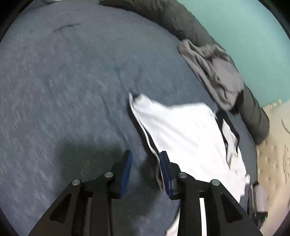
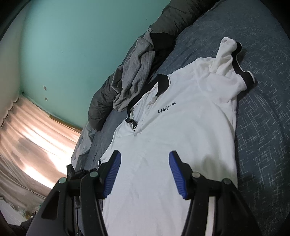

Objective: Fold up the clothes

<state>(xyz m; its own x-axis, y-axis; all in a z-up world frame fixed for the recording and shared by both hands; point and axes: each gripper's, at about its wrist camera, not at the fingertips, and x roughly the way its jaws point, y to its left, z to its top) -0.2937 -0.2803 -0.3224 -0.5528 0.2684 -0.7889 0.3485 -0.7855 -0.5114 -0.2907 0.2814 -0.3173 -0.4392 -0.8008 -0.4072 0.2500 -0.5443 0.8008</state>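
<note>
A white polo shirt (image 1: 181,127) with black collar and sleeve trim lies flat on the blue bedsheet (image 1: 63,81). My left gripper (image 1: 145,152) hovers at the shirt's left edge, open. Only bedsheet shows between its blue pads, and the shirt's hem runs beside the right finger (image 1: 165,168). In the right wrist view the shirt (image 2: 181,136) lies front up, with small black script on the chest and one sleeve (image 2: 226,54) bunched at the far end. My right gripper (image 2: 145,153) stands open just above the shirt's lower body, with nothing clamped between its pads.
A crumpled grey garment (image 1: 213,72) (image 2: 134,76) lies beyond the shirt against a rolled dark quilt (image 1: 181,18) (image 2: 172,16) along the bed's far edge. A teal wall (image 2: 72,45) and pale floor (image 2: 36,136) lie past it. Bare bedsheet (image 2: 262,118) stretches beside the shirt.
</note>
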